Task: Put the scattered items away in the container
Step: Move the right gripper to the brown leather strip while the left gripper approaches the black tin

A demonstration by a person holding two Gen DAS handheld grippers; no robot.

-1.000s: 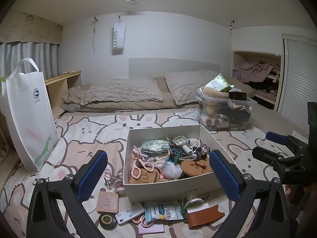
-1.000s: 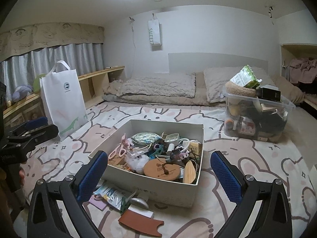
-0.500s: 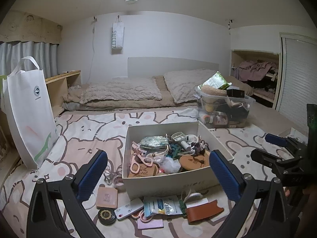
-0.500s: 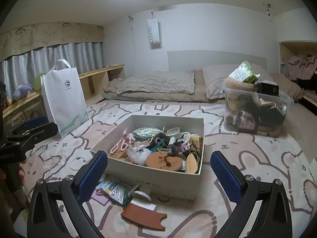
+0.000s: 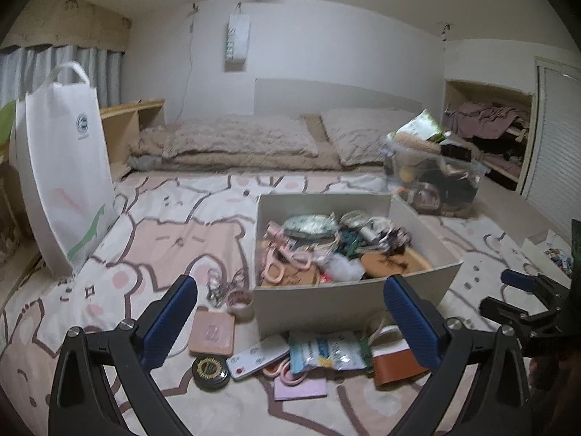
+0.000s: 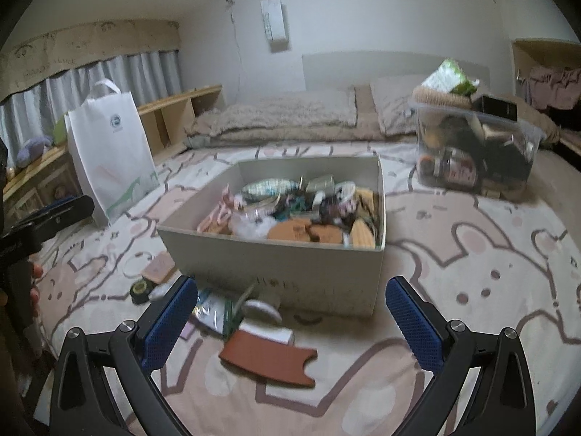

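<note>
A white cardboard box (image 5: 348,296) (image 6: 276,258), full of small items, stands on the patterned bed cover. Loose things lie in front of it: a pink square compact (image 5: 212,334), a round black tin (image 5: 211,373), a white remote (image 5: 258,356), a blue-and-white packet (image 5: 325,350) and a brown leather sleeve (image 5: 395,363) (image 6: 268,359). Hair clips (image 5: 218,287) lie to the box's left. My left gripper (image 5: 290,323) hovers open over these items, holding nothing. My right gripper (image 6: 290,323) is open above the leather sleeve, also holding nothing.
A white tote bag (image 5: 65,181) (image 6: 110,152) stands at the left. A clear plastic bin (image 5: 432,178) (image 6: 472,152) packed with things sits behind the box on the right. Pillows and a folded blanket (image 5: 239,141) lie along the far wall.
Both grippers have dropped lower and tilted down toward the loose items in front of the box. Their jaws stay open, and nothing has been picked up.
</note>
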